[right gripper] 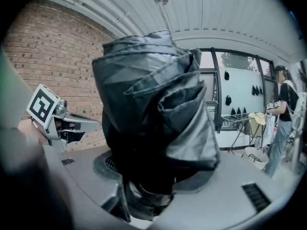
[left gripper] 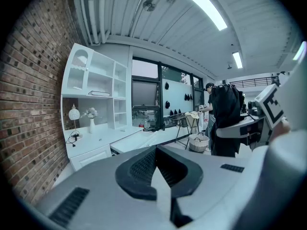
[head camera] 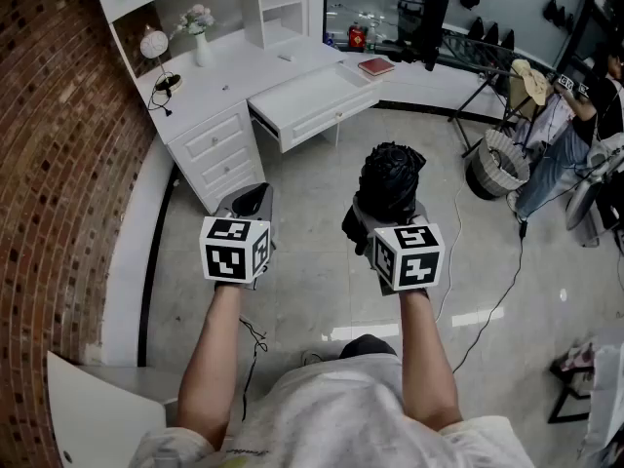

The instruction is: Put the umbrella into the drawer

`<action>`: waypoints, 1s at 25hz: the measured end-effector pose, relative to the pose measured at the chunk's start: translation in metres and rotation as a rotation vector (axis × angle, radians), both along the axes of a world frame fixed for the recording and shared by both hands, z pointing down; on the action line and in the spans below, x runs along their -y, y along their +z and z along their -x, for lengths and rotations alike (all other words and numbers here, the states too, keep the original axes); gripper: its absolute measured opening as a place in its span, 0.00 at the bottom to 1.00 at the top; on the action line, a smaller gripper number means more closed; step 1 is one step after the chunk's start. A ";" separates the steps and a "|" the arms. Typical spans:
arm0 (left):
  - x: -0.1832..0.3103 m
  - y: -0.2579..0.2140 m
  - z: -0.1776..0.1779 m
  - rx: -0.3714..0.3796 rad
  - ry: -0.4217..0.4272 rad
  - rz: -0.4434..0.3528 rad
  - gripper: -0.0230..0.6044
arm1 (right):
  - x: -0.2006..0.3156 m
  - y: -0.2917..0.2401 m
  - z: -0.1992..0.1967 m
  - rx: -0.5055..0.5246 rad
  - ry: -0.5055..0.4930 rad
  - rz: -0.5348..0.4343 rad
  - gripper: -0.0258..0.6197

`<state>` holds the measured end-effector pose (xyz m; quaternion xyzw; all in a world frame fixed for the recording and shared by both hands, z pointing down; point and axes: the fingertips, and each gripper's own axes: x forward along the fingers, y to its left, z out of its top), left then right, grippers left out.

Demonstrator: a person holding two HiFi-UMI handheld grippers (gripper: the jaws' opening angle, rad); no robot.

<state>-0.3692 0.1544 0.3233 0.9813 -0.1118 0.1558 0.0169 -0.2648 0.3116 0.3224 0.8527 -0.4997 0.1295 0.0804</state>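
You're holding a folded umbrella [head camera: 390, 175].
Right gripper [head camera: 383, 220] is clamping it between its fingers; left gripper [head camera: 250, 203] is sitting closed, empty.

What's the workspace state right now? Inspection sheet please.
Surface: white desk, centre drawer pulled open, looks empty.
Job's things: black folded umbrella, not yet in drawer.
Clutter: lamp, vase, red book on desk; basket on floor.
Grippers: left claw shut, empty; right claw shut on umbrella.
Cables: lamp cord on desk; black cable on floor.
Surroundings: brick wall; person at right.
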 end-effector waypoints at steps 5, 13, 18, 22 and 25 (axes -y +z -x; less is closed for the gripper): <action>-0.003 0.002 -0.004 0.000 0.003 -0.004 0.03 | -0.002 0.003 -0.004 0.006 -0.004 -0.005 0.44; 0.001 0.005 -0.019 0.012 0.003 -0.010 0.03 | 0.003 0.008 -0.017 0.019 -0.011 -0.007 0.44; 0.010 0.010 -0.039 0.028 -0.004 -0.018 0.03 | 0.016 0.013 -0.036 0.024 -0.035 -0.007 0.44; 0.022 0.014 -0.063 0.041 -0.014 -0.025 0.03 | 0.030 0.020 -0.058 0.040 -0.055 -0.014 0.44; 0.029 0.016 -0.086 0.047 -0.026 -0.020 0.03 | 0.039 0.026 -0.078 0.049 -0.078 -0.011 0.44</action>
